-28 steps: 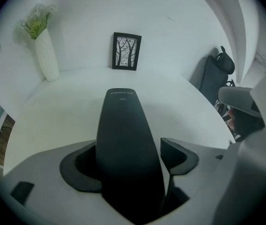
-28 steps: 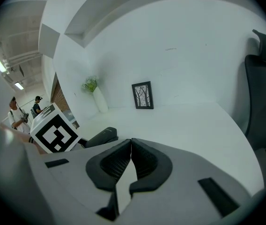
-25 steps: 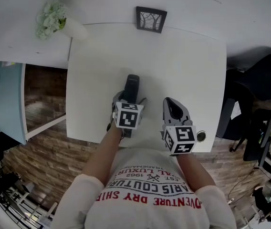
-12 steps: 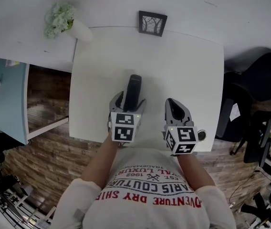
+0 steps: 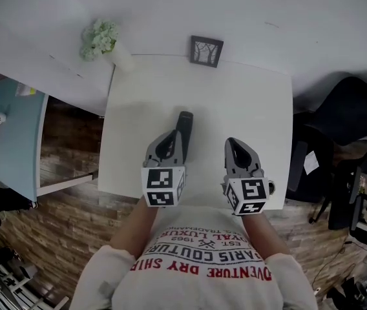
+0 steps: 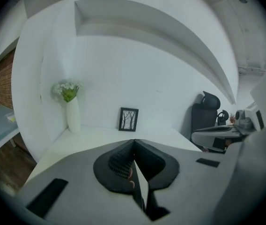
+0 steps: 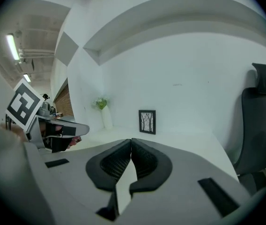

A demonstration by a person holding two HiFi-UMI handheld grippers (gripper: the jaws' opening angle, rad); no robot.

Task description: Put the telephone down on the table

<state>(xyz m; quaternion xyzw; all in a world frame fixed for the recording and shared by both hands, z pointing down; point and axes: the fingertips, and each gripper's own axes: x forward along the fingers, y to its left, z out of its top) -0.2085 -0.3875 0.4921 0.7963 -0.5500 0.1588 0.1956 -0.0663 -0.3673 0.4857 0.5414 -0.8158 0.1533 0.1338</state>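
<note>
The black telephone (image 5: 184, 126) lies flat on the white table (image 5: 254, 108), pointing away from me. My left gripper (image 5: 169, 136) sits just to its left and a little nearer me, partly covering its near end. In the left gripper view the left gripper (image 6: 134, 142) has its jaws closing to shut, with nothing between them and the telephone out of sight. My right gripper (image 5: 236, 142) hovers over the table's near right part, apart from the telephone. In its own view the right gripper (image 7: 131, 142) is shut and holds nothing.
A small framed picture (image 5: 206, 50) leans on the wall at the table's far edge. A white vase of flowers (image 5: 103, 41) stands at the far left corner. A black office chair (image 5: 338, 121) is to the right and a teal table (image 5: 9, 134) to the left.
The left gripper's jaws stood open around the telephone; now it has drawn back toward me and to the left, shut and empty. The telephone stays lying on the table.
</note>
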